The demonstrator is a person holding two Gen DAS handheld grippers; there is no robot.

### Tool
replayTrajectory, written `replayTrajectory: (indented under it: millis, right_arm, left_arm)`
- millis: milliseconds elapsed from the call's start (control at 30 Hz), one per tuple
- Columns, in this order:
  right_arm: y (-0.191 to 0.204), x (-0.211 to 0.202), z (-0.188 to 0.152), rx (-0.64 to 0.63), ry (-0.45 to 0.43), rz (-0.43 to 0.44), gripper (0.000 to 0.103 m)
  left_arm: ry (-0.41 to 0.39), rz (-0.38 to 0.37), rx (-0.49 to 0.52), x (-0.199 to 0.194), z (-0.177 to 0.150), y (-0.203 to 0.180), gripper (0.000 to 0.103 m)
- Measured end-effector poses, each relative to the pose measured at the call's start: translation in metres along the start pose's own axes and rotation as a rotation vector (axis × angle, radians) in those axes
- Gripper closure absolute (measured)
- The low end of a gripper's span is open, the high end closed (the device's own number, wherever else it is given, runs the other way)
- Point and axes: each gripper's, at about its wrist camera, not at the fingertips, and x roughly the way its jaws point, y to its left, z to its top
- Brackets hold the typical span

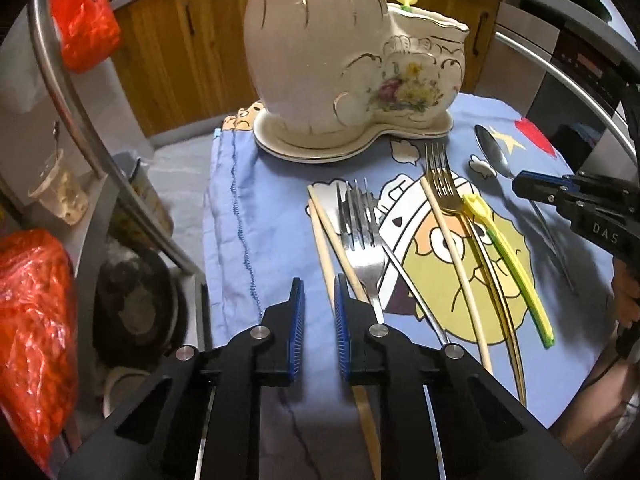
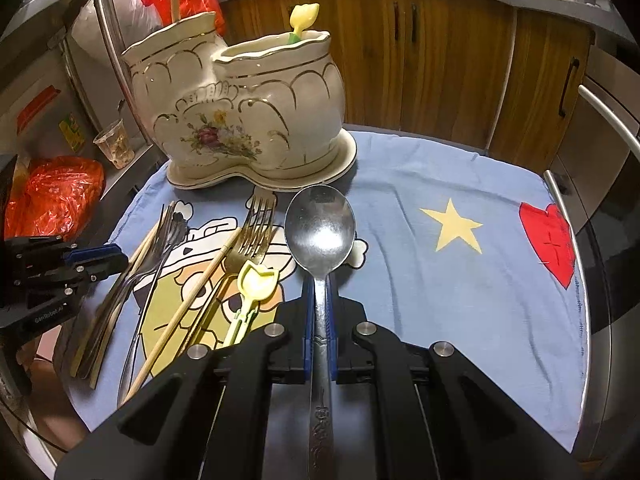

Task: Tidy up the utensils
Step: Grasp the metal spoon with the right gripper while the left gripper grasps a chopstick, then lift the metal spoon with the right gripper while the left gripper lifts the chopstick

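Right gripper, nearest: jaws clenched on engraved handle of large steel spoon, bowl projecting forward above blue cartoon-print cloth.

Left gripper: jaws narrowly parted, nothing between pads; silver steel fork and pale wooden chopsticks lie just right of it.

Mid-cloth: gold fork, cream chopstick, yellow-green plastic tulip-ended utensil, all loose.

Far: cream two-compartment ceramic holder with gold trim and floral decal on matching saucer. Shorter compartment holds one yellow tulip-topped utensil, upright. Taller compartment: contents cannot be told.
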Motion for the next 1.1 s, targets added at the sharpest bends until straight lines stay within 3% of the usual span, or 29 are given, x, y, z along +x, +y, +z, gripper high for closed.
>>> replayTrajectory:
  millis: [300, 400, 633, 867, 1100]
  right_arm:
    - [0.002, 0.001, 0.001, -0.003, 0.003, -0.004, 0.097]
    - [0.002, 0.001, 0.001, -0.004, 0.001, -0.004, 0.097]
    - [0.001, -0.004, 0.003, 0.01, -0.03, 0.005, 0.097]
    - [-0.003, -0.019, 0.007, 0.036, -0.091, 0.009, 0.097]
    - [-0.006, -0.045, 0.013, 0.063, -0.212, 0.025, 0.097]
  left_arm:
    - [0.023, -0.001, 0.027, 0.0, -0.005, -0.005, 0.087]
    - [0.014, 0.013, 0.029, 0.002, -0.003, -0.006, 0.092]
    - [-0.007, -0.042, -0.055, 0.004, 0.002, 0.015, 0.097]
    - [-0.122, -0.059, -0.155, -0.023, 0.006, 0.035, 0.097]
    - [-0.316, -0.056, -0.215, -0.068, 0.014, 0.047, 0.097]
